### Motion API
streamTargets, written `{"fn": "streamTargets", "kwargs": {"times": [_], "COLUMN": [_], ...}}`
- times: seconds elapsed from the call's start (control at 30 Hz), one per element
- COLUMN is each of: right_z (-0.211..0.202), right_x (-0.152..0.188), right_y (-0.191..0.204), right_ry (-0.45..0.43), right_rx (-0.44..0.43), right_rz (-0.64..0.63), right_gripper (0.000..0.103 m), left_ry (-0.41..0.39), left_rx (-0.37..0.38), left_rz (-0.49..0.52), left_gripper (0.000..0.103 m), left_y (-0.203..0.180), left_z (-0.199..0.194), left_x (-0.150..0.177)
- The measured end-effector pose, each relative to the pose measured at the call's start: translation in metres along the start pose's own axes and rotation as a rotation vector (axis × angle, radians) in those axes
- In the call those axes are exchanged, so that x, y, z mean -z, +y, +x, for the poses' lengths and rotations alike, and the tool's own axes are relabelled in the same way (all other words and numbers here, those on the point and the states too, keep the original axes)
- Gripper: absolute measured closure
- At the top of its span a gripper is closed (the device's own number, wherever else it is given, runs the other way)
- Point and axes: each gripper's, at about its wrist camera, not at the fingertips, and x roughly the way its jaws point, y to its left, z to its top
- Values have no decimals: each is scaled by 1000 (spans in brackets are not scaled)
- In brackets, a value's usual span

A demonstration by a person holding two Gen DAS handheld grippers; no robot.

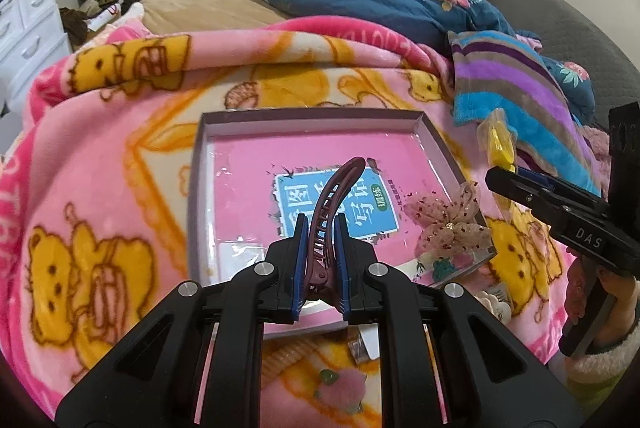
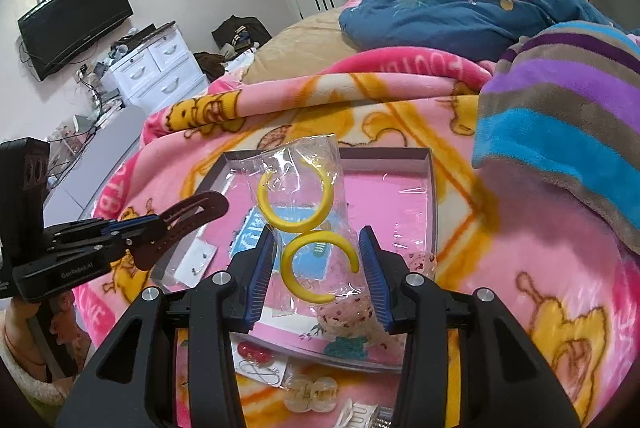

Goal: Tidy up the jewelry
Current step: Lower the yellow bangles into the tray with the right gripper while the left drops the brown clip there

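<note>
Jewelry's mid-sort on the bed: left tool (image 1: 318, 248) is clamped tight on a maroon hair clip (image 1: 332, 200), tip up over the shallow box (image 1: 434, 132); right tool (image 2: 316, 268) is part open around a clear bag of yellow hoops (image 2: 304, 224) (the plastic gives the pads something to grip); both hang above the box, presumably for dropping in.
</note>
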Motion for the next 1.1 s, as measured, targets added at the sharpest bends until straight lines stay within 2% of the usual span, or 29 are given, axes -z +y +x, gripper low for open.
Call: {"fn": "streamTargets", "kwargs": {"times": [0.57, 1.0, 1.1], "right_z": [45, 64, 63], "right_x": [10, 25, 25], "right_y": [-11, -14, -15], "right_ry": [89, 143, 142], "right_rx": [23, 47, 47], "right_rz": [49, 73, 73], "right_gripper": [62, 60, 56], "left_ry": [81, 93, 88], "left_rx": [42, 35, 30], "left_rz": [5, -3, -5], "left_gripper": [96, 96, 91], "left_y": [0, 6, 5], "left_z": [59, 63, 59], "left_x": [3, 8, 9]}}
